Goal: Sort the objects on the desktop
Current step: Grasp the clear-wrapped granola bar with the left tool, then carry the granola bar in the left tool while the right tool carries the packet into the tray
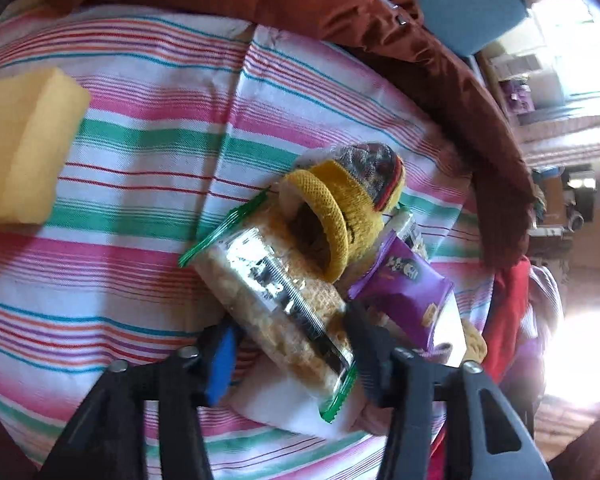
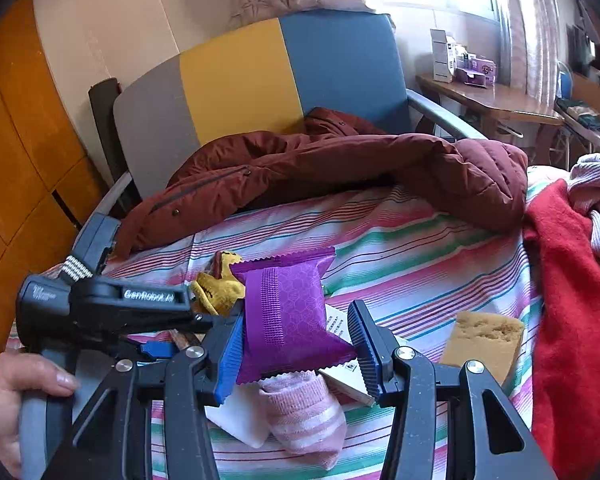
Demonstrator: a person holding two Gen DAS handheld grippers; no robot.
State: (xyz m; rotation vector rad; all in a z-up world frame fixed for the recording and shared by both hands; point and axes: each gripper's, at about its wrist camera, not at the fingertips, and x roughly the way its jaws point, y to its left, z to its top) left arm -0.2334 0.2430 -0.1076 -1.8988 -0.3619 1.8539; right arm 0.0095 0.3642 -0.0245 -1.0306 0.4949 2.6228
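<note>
Item: clear snack pack (image 1: 276, 304), lower centre on the table (image 1: 140, 152). Left claw (image 1: 288, 344) apart, straddling it; right claw (image 2: 296, 344) apart around purple packet (image 2: 288, 316) (neither lifted). Step: picking; next, close squarely.

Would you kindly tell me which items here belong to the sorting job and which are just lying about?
For sorting: clear snack packet, purple packet, yellow sock, pink sock, sponge.

Lying about: maroon jacket, red cloth, chair.
</note>
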